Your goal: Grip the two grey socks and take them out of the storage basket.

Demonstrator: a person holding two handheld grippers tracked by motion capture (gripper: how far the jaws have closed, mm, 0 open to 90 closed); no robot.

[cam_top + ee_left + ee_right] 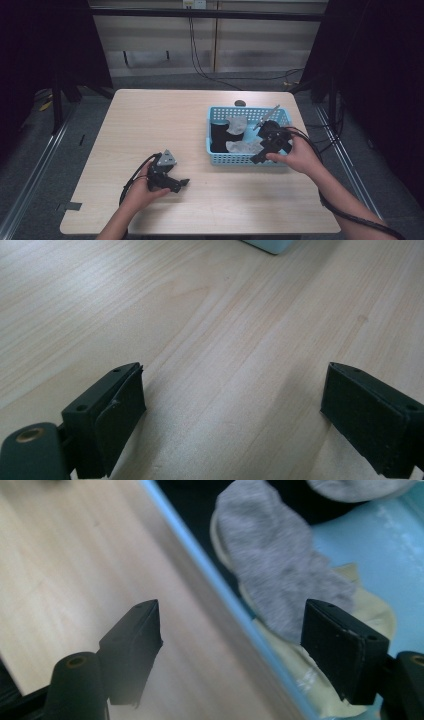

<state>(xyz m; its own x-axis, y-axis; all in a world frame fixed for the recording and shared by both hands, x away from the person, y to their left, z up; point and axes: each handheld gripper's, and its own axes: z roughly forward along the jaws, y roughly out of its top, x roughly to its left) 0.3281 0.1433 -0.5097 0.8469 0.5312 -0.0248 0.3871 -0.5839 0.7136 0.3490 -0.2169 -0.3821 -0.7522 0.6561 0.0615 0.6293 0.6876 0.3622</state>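
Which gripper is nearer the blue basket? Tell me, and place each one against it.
Right. The right gripper hangs over the blue basket at its near right rim, jaws open above the grey sock. The left gripper sits apart on the table, off the basket's near left corner.

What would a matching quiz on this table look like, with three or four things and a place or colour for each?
Things:
1. basket
2. grey sock
3. left gripper
4. right gripper

Descriptions:
A. low over bare wood, jaws open and empty
B. light blue, on the table's right half
C. lying inside the basket on a pale yellow cloth
D. at the basket's near rim, jaws open and empty

Pairs: 1-B, 2-C, 3-A, 4-D
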